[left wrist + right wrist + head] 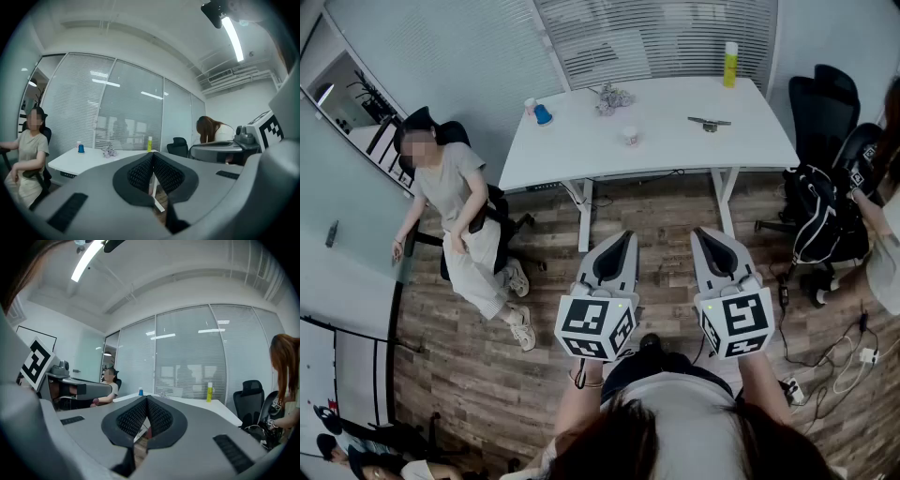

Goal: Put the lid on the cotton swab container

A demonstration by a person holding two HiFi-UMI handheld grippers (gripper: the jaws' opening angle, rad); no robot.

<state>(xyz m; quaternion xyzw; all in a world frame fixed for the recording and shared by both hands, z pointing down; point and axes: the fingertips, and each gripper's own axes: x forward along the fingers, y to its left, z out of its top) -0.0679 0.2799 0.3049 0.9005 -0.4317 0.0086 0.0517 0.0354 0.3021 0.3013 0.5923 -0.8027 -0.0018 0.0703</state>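
Note:
Far ahead stands a white table (675,145). On it are a small blue-topped container (542,114) with a little pale cup (530,105) beside it, and a small white round container (630,136) near the middle. Which of these holds the cotton swabs is too small to tell. My left gripper (628,234) and right gripper (701,232) are held side by side over the wooden floor, well short of the table. Both are shut with nothing between the jaws. The left gripper view shows the blue-topped container (81,148) beyond the closed tips (152,154).
A yellow bottle (730,64), a crumpled pile (612,97) and a dark tool (710,122) also lie on the table. A person sits on a chair (450,202) at the left. A black chair with bags (820,197) and floor cables (844,352) are at the right.

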